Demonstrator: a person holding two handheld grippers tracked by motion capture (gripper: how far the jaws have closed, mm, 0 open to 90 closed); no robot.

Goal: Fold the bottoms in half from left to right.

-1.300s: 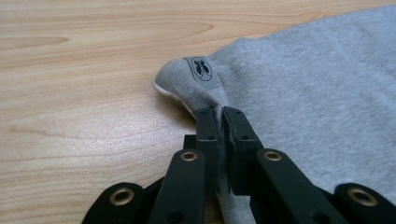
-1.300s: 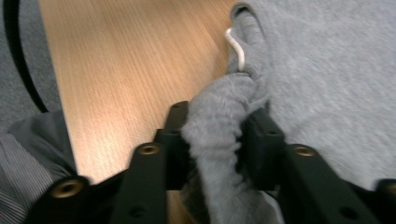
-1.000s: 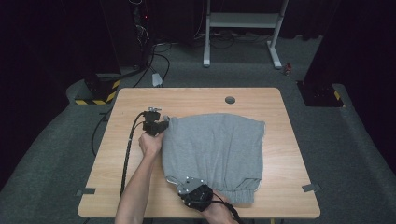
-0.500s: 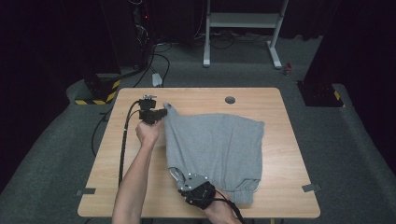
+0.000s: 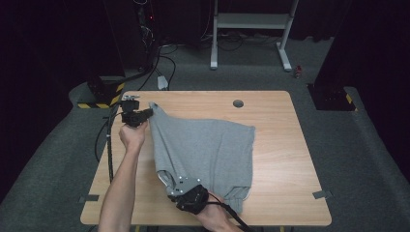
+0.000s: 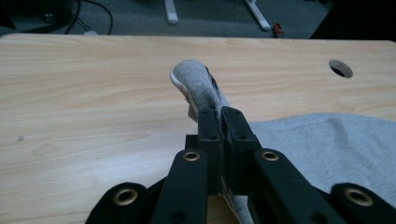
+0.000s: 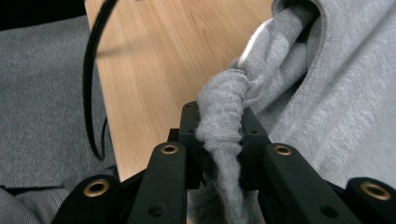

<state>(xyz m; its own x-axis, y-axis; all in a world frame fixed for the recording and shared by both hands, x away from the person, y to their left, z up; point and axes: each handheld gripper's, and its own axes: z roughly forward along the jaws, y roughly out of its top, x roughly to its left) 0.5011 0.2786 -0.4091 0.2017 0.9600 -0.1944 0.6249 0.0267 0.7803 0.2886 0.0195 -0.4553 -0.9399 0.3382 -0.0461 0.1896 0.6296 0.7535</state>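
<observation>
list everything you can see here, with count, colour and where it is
garment: 1, grey, spread over the middle of the table, two corners pinched
table: 1, light wood, centre of the high view
hole: 1, dark, far side of the tabletop
tape: 2 pieces, grey, on the near table corners
frame: 1, white, on the floor beyond the table
hazard block: 1, black and yellow stripes, floor at far left
cables: several, black, floor behind the table
left tongs: 1, black, shut on the garment's far left corner
right tongs: 1, black, shut on the garment's near edge
forearm: 1, bare, coming in at bottom left
</observation>
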